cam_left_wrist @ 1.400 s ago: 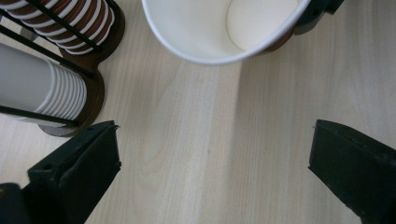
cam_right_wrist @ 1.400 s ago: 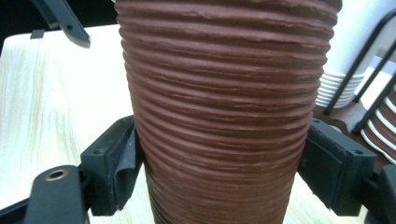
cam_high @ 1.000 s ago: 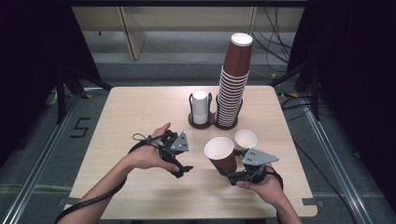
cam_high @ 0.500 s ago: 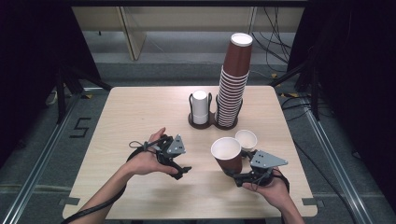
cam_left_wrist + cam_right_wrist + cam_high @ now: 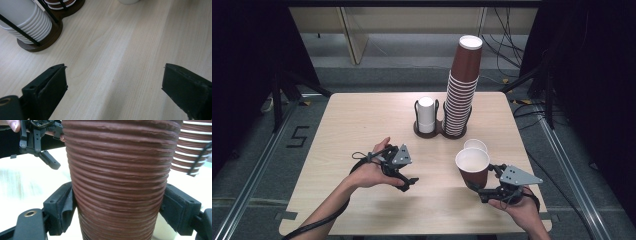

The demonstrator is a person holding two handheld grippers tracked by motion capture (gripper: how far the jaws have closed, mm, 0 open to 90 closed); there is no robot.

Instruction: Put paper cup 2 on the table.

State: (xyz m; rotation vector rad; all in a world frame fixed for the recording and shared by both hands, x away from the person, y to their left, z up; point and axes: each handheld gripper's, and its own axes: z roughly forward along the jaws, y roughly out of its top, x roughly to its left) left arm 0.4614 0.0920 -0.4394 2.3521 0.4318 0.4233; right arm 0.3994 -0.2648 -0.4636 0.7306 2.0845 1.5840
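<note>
The brown ribbed cup (image 5: pixel 473 167) sits upright in my right tool (image 5: pixel 492 181), at the near right of the counter (image 5: pixel 362 115). In the high view I see it has drifted right and nearer to me over the last second, and by my reading it is clear of the surface. Just behind it a small white cup (image 5: pixel 475 145) stands on the counter, where it stood a second ago. Farther off, the wooden holder (image 5: pixel 432 131) keeps its short white stack (image 5: pixel 426 114) and the tall brown stack (image 5: pixel 462 90). My left tool (image 5: pixel 406 181) hovers at the near middle with nothing in it; that hand has hardly moved.

In the left gripper view the jaws stand wide apart over bare wood, though they have just been closing a little, with nothing between them. The holder's base (image 5: pixel 40 41) and the white stack (image 5: pixel 27 22) sit at the far left.

In the right gripper view both pads are clamped on the brown cup's ribbed wall (image 5: pixel 120 182), one on each side. The left tool (image 5: pixel 41 143) hangs at the far left, and the brown stack (image 5: pixel 192 152) is at the right.

I judge the cup is now taken off and on its way to a spot on the counter; setting it down remains.
</note>
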